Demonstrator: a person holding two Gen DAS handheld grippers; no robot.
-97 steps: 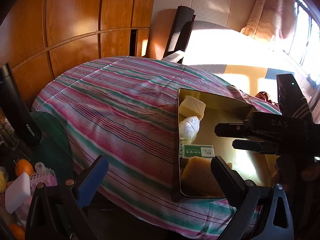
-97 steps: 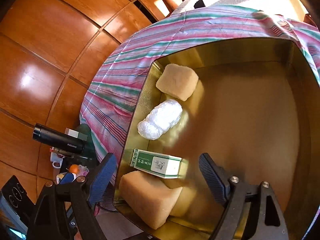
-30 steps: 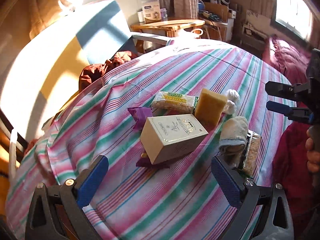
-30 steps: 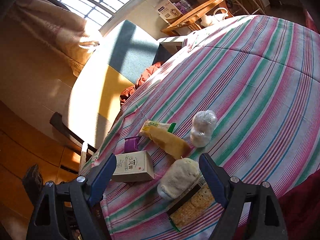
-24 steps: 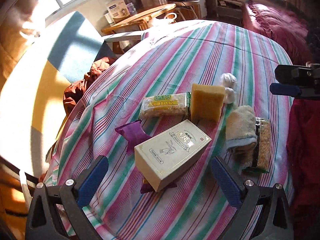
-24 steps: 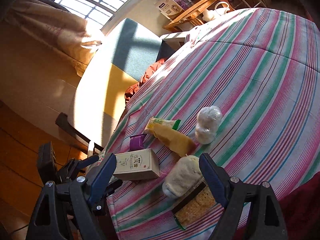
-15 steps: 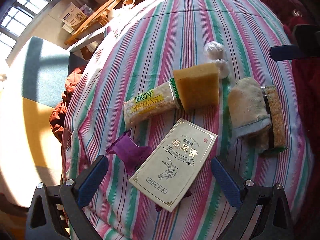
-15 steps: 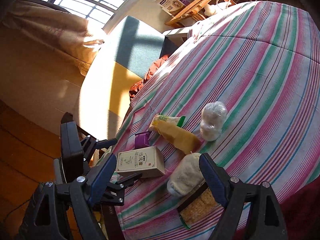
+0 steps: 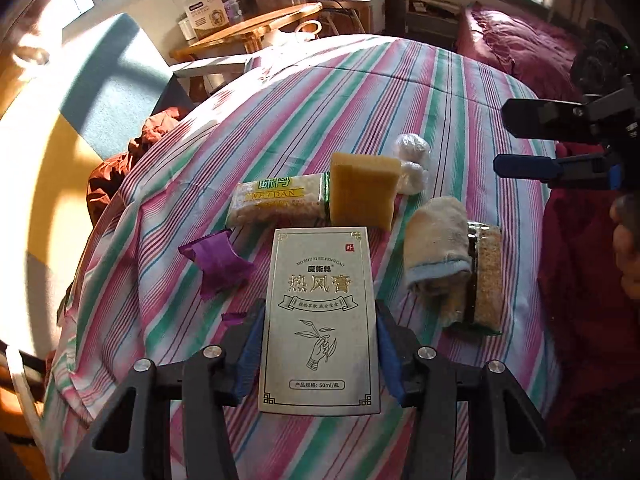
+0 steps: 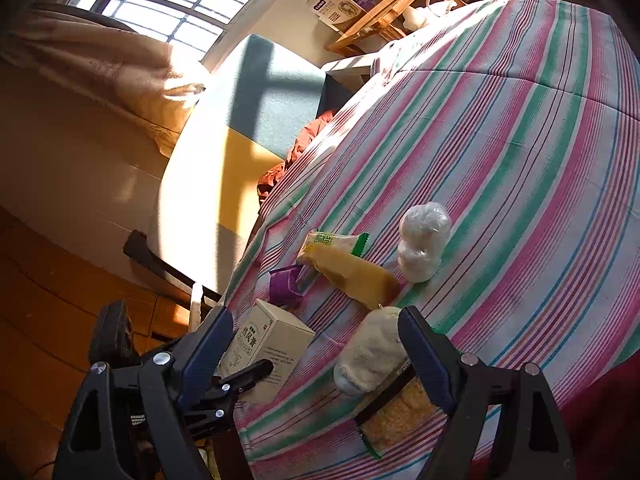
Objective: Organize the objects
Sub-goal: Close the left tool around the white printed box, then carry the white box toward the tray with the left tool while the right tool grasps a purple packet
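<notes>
My left gripper (image 9: 318,344) is shut on a pale green box with gold Chinese print (image 9: 320,312), its blue pads against both long sides; the box also shows in the right wrist view (image 10: 266,350). Beyond it on the striped cloth (image 9: 460,92) lie a purple wrapper (image 9: 216,260), a yellow-green cracker pack (image 9: 276,200), a yellow sponge (image 9: 362,190), a white plastic-wrapped bundle (image 9: 412,160), a rolled cream towel (image 9: 438,248) and a biscuit pack (image 9: 486,280). My right gripper (image 10: 316,354) is open and empty, hovering over the towel (image 10: 372,352).
A red cloth (image 9: 116,164) lies at the table's left edge beside a blue-and-yellow panel (image 9: 104,92). A wooden side table with a carton (image 9: 248,28) stands behind. A dark red sofa (image 9: 516,48) is at the back right.
My left gripper dropped to the table and closed on the green box, which now lies lengthwise between its fingers. The right gripper held about the same place.
</notes>
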